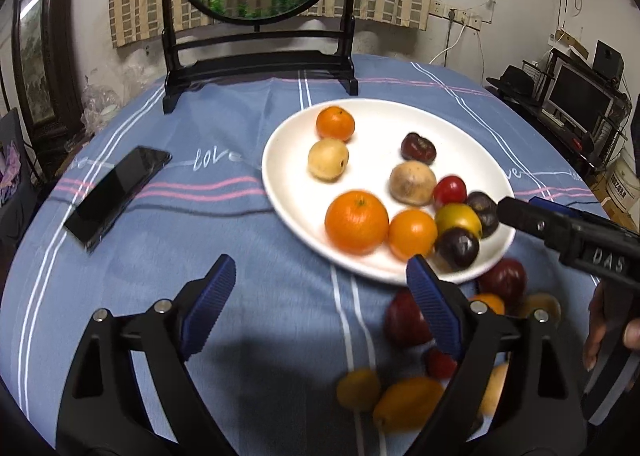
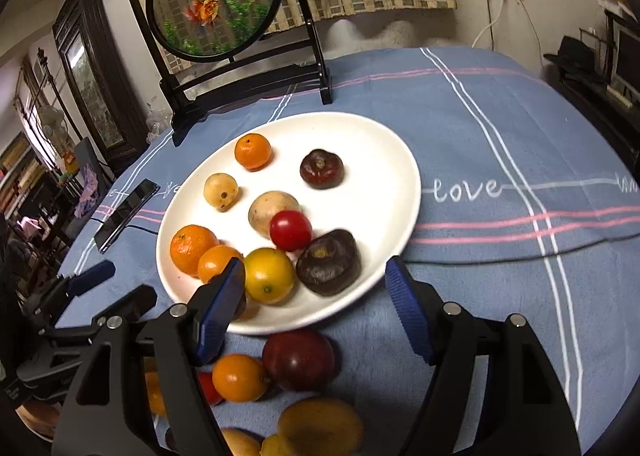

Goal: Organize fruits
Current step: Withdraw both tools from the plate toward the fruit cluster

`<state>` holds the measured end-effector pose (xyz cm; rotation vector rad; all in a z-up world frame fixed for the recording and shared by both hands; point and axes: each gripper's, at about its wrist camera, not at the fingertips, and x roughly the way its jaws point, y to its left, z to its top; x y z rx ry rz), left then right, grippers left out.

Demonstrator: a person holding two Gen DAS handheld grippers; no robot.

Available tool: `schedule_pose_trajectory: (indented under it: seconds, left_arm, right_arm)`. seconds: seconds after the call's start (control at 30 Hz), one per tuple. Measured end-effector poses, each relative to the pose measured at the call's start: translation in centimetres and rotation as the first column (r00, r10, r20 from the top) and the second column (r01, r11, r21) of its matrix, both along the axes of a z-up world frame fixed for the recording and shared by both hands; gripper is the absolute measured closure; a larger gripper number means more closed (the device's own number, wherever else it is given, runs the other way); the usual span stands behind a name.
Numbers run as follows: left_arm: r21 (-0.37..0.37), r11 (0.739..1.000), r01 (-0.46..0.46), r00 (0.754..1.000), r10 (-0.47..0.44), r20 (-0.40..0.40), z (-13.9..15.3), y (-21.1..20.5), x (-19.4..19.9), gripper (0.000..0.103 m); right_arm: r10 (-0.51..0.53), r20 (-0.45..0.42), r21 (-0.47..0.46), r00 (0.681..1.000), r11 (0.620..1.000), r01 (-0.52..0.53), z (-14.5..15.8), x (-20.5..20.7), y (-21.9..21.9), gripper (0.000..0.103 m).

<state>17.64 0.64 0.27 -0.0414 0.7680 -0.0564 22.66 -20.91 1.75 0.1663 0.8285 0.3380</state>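
A: Right wrist view: your white plate (image 2: 392, 160) sits on the blue-clothed surface (image 2: 500, 128), carrying three oranges, two pale fruits, a red tomato (image 2: 291, 230), a yellow fruit (image 2: 269, 275) and two dark ones.

B: And your tongs?

A: Your right tongs (image 2: 316, 316) gape partway over the plate's near rim, holding nothing. Your left tongs (image 1: 320, 308) stand wide, empty, beside the plate. More fruit, a dark red plum (image 2: 298, 358) among it, lies loose on the cloth just before the plate.
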Motion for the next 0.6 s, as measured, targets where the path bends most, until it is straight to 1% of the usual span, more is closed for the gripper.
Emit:
schedule_pose_trajectory:
  seconds: [0.07, 0.2, 0.3, 0.33, 0.43, 0.5, 0.6]
  left_arm:
    - [-0.012, 1.000, 0.010, 1.000, -0.010, -0.008, -0.1, 0.1, -0.9, 0.013]
    - [-0.001, 0.999, 0.035, 0.999, -0.035, -0.005, 0.0, -0.2, -2.6, 0.011]
    - [0.009, 0.999, 0.050, 0.999, -0.050, -0.001, -0.1, -0.4, -3.8, 0.009]
    - [0.007, 0.999, 0.053, 0.999, -0.053, -0.002, -0.1, -0.5, -4.2, 0.009]
    - [-0.002, 0.998, 0.057, 0.998, -0.057, -0.016, -0.6, -0.4, -5.1, 0.009]
    - [-0.003, 0.998, 0.055, 0.998, -0.055, -0.026, -1.0, -0.3, -5.4, 0.009]
    - [-0.013, 0.999, 0.045, 0.998, -0.045, -0.039, -1.4, 0.0, -5.7, 0.009]
  right_arm:
    - [0.001, -0.007, 0.010, 1.000, 1.000, -0.001, -0.3, -0.7, -0.2, 0.030]
    - [0.001, 0.008, -0.022, 1.000, 1.000, -0.001, -0.7, -2.4, -0.4, 0.030]
    - [0.003, -0.003, 0.037, 1.000, 0.999, -0.003, -0.9, -3.5, -1.2, 0.030]
    - [-0.002, -0.019, 0.056, 1.000, 0.998, 0.004, -1.2, -3.8, -1.5, 0.029]
    - [-0.012, -0.047, 0.073, 0.999, 0.997, 0.016, -1.8, -4.6, -2.1, 0.029]
    - [-0.015, -0.054, 0.072, 0.998, 0.997, 0.019, -1.8, -5.3, -2.2, 0.029]
    - [-0.018, -0.045, 0.044, 0.999, 0.999, 0.020, -1.5, -6.3, -2.5, 0.029]
